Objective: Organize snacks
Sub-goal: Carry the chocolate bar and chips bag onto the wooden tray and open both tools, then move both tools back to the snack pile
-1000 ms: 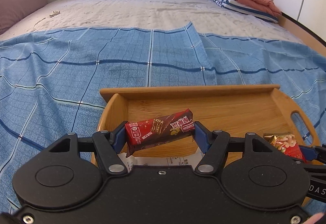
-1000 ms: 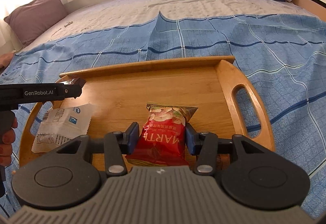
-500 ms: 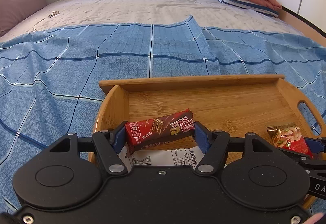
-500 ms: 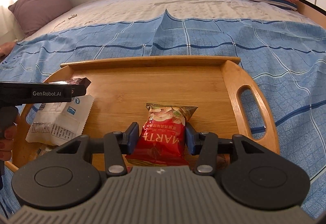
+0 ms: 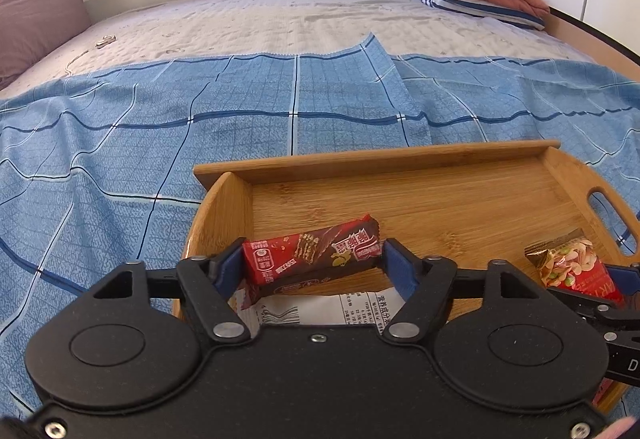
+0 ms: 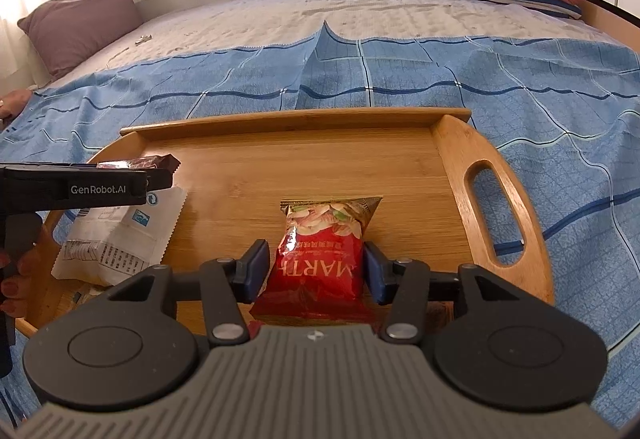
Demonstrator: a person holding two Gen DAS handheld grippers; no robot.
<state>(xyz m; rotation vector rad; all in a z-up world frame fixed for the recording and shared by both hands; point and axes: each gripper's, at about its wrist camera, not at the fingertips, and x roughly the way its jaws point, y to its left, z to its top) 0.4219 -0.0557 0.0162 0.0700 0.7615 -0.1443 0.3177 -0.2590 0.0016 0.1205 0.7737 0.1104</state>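
Both tongs [image 5: 312, 267] [image 6: 312, 271] opening over snacks, tray [image 6: 452, 143] rim beyond.

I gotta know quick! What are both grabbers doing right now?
Left gripper: opening, letting go of the chocolate bar over the tray.
Right gripper: opening, nut bag lying loose between its fingers.

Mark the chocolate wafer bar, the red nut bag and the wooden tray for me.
chocolate wafer bar [image 5: 312, 253], left wrist view, middle of its red and brown wrapper.
red nut bag [image 6: 318, 263], right wrist view, printed red front panel.
wooden tray [image 6: 452, 175], right wrist view, bare floor by the handle end.
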